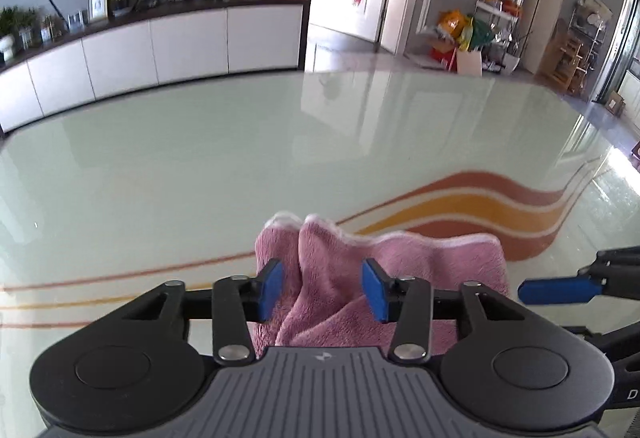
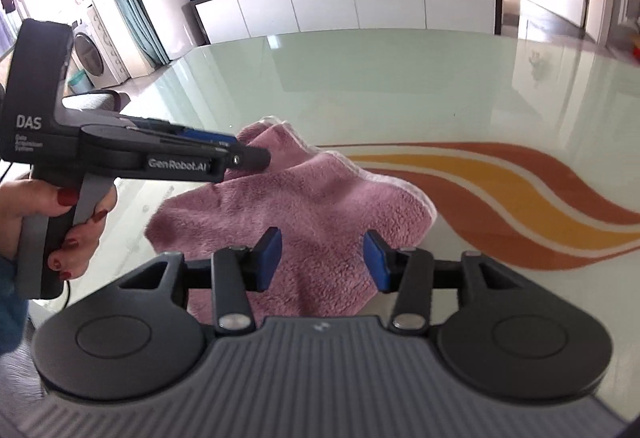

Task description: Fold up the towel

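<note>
Pink towel [image 2: 304, 205] bunched on glossy bench [image 2: 400, 85]; left gripper [image 1: 322, 290] and right gripper [image 2: 322, 260] jaws part-open, gripping nothing; folds may slide apart.

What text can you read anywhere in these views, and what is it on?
"DAS": on the left gripper body, right wrist view.
"GenRobot.AI": on that gripper's side.
Small lines under "DAS": too blurred to read.
"D": at the frame edge on the right gripper, cut off.

The pink fluffy towel [image 2: 304, 205] lies rumpled and partly folded on the table; white-trimmed edges bunch upward.
</note>
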Demonstrator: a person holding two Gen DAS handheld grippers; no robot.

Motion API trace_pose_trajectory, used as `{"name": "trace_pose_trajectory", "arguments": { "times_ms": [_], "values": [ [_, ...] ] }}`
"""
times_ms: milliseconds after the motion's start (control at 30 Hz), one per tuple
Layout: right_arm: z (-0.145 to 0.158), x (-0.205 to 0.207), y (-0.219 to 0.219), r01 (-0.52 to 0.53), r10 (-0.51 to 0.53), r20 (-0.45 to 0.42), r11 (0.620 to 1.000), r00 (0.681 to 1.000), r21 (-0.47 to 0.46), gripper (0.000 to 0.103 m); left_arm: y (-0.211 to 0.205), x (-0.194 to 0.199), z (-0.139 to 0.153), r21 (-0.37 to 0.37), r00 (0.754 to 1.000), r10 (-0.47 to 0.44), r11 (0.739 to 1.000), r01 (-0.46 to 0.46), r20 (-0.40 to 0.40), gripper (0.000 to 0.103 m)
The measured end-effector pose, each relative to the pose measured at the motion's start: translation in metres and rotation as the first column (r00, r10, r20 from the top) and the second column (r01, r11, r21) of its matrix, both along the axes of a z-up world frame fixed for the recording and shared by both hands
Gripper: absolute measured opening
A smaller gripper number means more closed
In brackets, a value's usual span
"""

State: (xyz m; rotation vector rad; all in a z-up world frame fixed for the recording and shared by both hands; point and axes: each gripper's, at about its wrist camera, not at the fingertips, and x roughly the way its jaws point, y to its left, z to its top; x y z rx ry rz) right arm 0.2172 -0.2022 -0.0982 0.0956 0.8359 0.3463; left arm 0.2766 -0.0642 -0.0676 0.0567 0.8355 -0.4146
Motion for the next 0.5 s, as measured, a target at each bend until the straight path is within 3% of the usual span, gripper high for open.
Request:
{"name": "trace_pose_trajectory", "arguments": {
  "times_ms": [233, 367, 500],
  "values": [
    [-0.008, 0.008, -0.002, 0.000, 0.000, -0.010, 1.000, 1.000, 0.021, 0.045, 0.001, 0.001, -0.005, -0.022, 1.000, -0.005, 1.000, 0.006, 0.016, 0.009],
    [-0.006, 0.008, -0.003, 0.003, -0.003, 0.000, 1.000, 1.000, 0.029, 0.045, 0.002, -0.009, 0.002, -0.029, 0.996, -0.010, 0.999, 0.013, 0.084, 0.008],
    [-0.007, 0.010, -0.002, 0.002, -0.003, 0.008, 1.000, 1.000, 0.026, 0.045, 0.012, -0.010, 0.008, -0.065, 0.993, 0.041, 0.997, -0.034, 0.111, 0.008]
  ]
}}
